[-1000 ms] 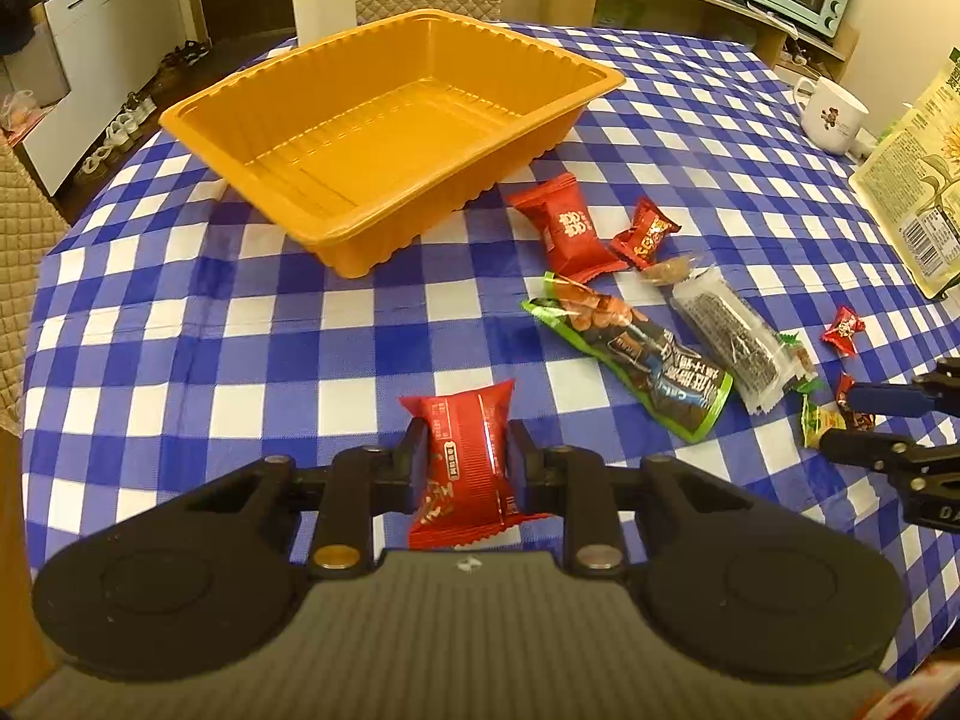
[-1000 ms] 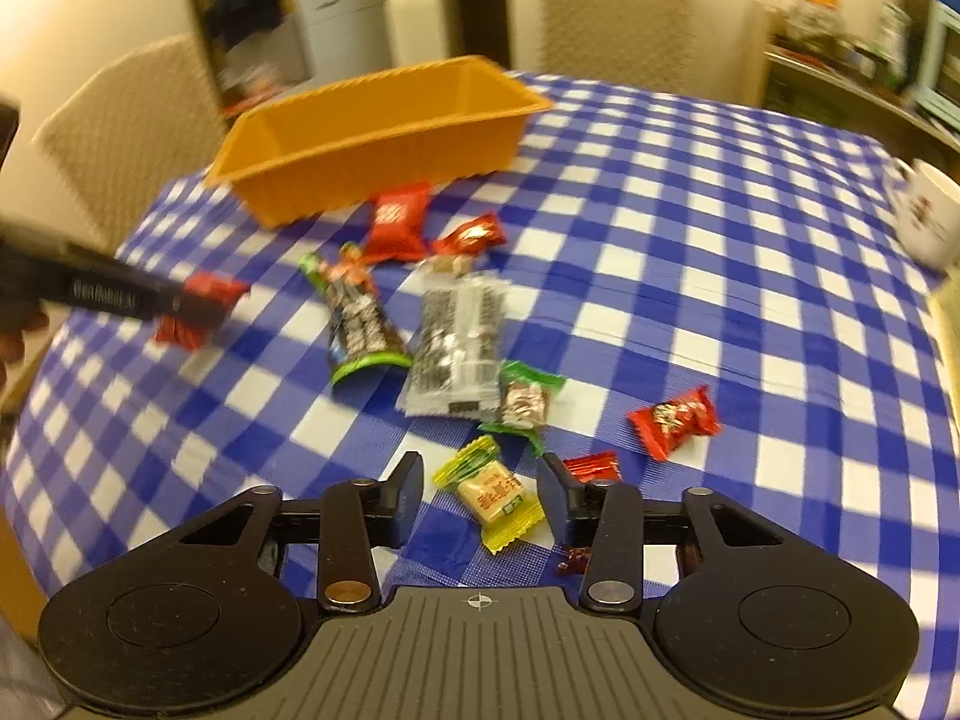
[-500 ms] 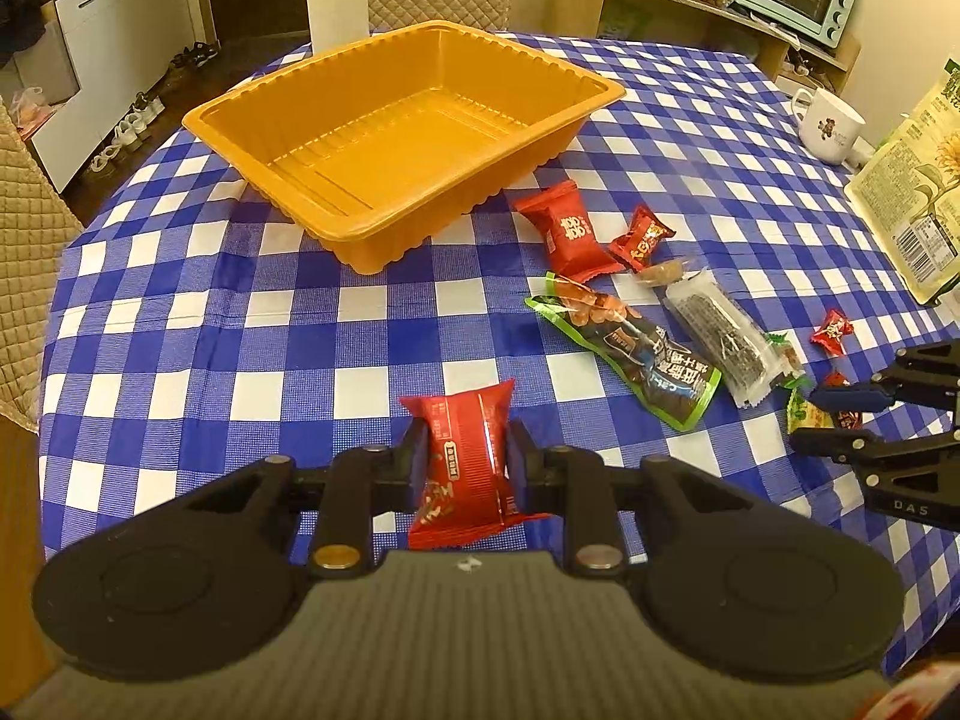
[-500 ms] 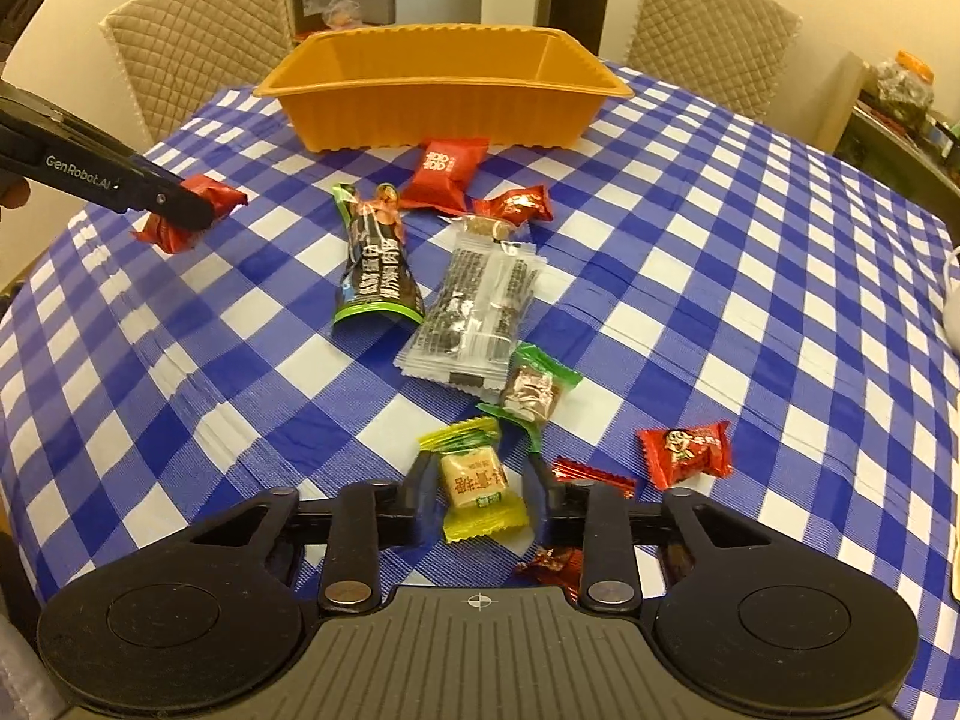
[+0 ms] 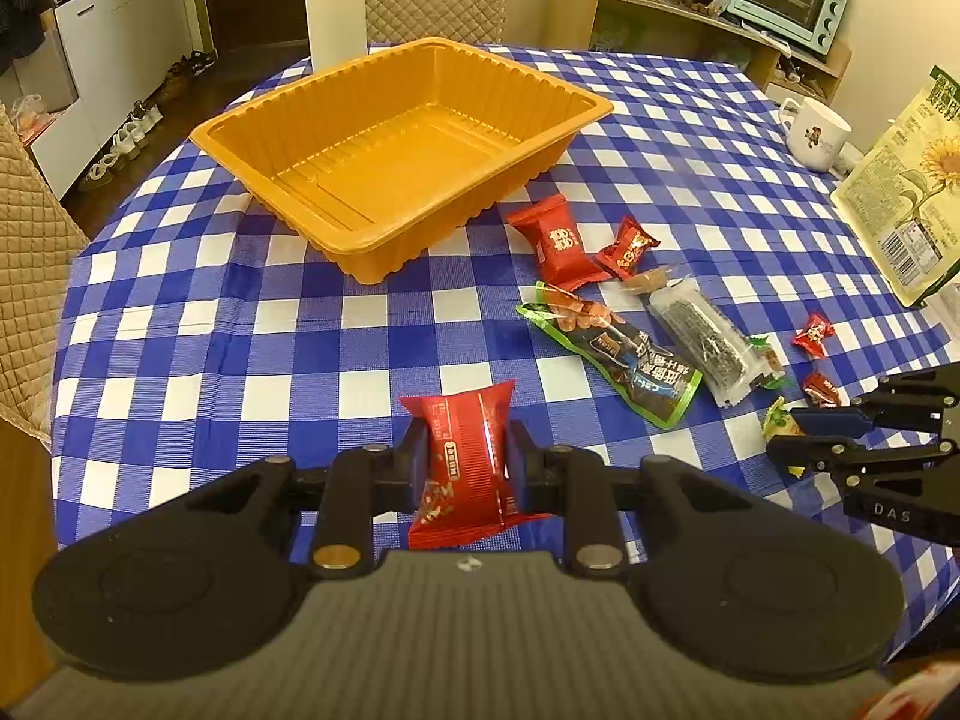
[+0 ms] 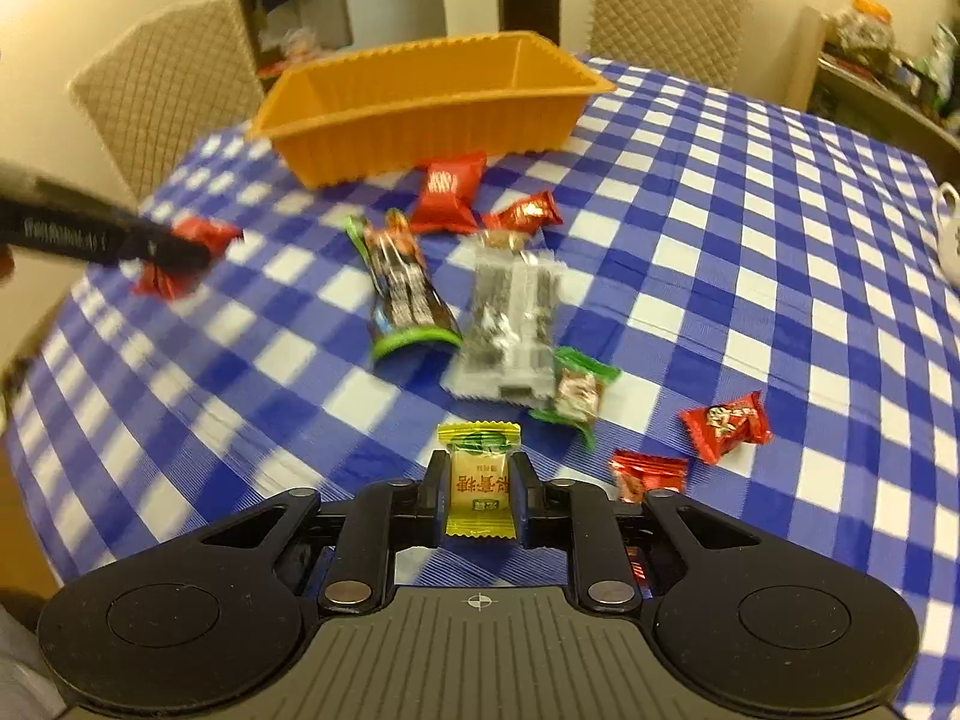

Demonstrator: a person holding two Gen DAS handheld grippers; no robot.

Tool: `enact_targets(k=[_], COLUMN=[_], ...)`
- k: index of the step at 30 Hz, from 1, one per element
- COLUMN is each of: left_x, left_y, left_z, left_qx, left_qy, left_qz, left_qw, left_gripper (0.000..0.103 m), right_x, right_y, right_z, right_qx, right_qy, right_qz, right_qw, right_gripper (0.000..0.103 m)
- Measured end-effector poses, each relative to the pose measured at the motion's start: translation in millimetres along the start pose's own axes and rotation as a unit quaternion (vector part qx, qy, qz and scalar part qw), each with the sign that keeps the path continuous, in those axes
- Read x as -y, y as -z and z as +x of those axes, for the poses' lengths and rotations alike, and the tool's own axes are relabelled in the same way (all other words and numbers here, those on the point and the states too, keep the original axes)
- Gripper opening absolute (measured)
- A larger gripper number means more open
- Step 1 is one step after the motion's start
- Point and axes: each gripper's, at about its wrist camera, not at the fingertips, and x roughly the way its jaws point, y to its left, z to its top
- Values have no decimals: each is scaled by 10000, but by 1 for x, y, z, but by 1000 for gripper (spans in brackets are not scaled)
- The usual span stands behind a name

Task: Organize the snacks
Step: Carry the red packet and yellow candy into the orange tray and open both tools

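Observation:
My left gripper (image 5: 465, 444) is shut on a red snack packet (image 5: 465, 456) and holds it above the checked tablecloth, short of the orange tray (image 5: 384, 255). From the right wrist it shows at the left edge as a dark finger (image 6: 120, 240) with the red packet (image 6: 198, 234). My right gripper (image 6: 478, 477) has its jaws closing on a yellow candy (image 6: 478, 480), and the pads press its sides. In the left wrist view the right gripper (image 5: 792, 438) is at the right edge. The tray (image 6: 420, 132) is empty.
Loose on the cloth lie a red packet (image 5: 555, 240), a green-edged dark packet (image 5: 618, 360), a clear seaweed packet (image 5: 702, 336) and small red candies (image 5: 813, 333). A mug (image 5: 816, 132) and a sunflower bag (image 5: 912, 192) stand at the right. A white bottle (image 5: 336, 6) stands behind the tray.
My right gripper's jaws came together on the yellow candy, which now sits upright between them. The left gripper has kept its hold on the red packet and stayed about where it was.

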Motion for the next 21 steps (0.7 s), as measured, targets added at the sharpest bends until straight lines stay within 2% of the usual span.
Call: enact_targets(k=[11, 21], left_x=[-4, -19], left_y=[-22, -76], left_z=[-23, -22], left_qx=[218, 628], left_qy=[98, 179], left_qz=[36, 123], left_qw=[9997, 9978], left_gripper=[25, 25], right_x=[-24, -32], right_y=[-47, -109], right_z=[-19, -21], right_qx=[460, 1092], right_qy=[-288, -403], right_qz=[448, 587], right_qw=[9975, 9915], right_gripper=[20, 20])
